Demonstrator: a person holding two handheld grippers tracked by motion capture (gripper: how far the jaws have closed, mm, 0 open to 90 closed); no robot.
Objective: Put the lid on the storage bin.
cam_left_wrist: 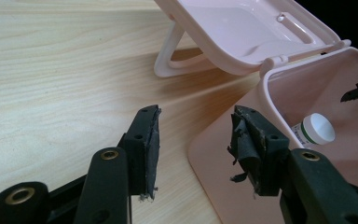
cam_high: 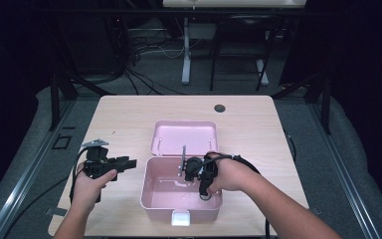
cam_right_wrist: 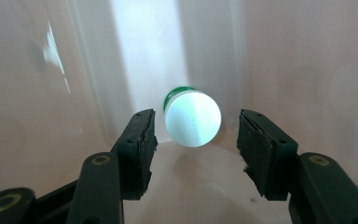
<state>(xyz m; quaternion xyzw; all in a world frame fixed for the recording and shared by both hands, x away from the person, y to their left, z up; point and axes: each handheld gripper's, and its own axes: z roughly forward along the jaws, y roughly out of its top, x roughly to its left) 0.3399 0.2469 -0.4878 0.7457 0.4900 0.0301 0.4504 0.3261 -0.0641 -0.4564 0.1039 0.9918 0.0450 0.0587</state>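
Right gripper (cam_right_wrist: pixel 193 140) above apparently upright bottle (cam_right_wrist: pixel 193 119).

The left gripper (cam_left_wrist: pixel 193 140) hangs open beside the pink box's (cam_left_wrist: pixel 223 158) corner; a white-capped bottle (cam_left_wrist: pixel 314 130) stands inside, lid (cam_left_wrist: pixel 242 28) tipped back.

Left gripper (cam_high: pixel 129 163) level, fingers (cam_left_wrist: pixel 144 140) apart; right gripper (cam_high: pixel 205 191) points down, fingers spread.

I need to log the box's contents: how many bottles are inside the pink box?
1. A white-capped bottle stands on the floor of the pink box, right below the open right hand-held gripper. Another could hide behind that hand.
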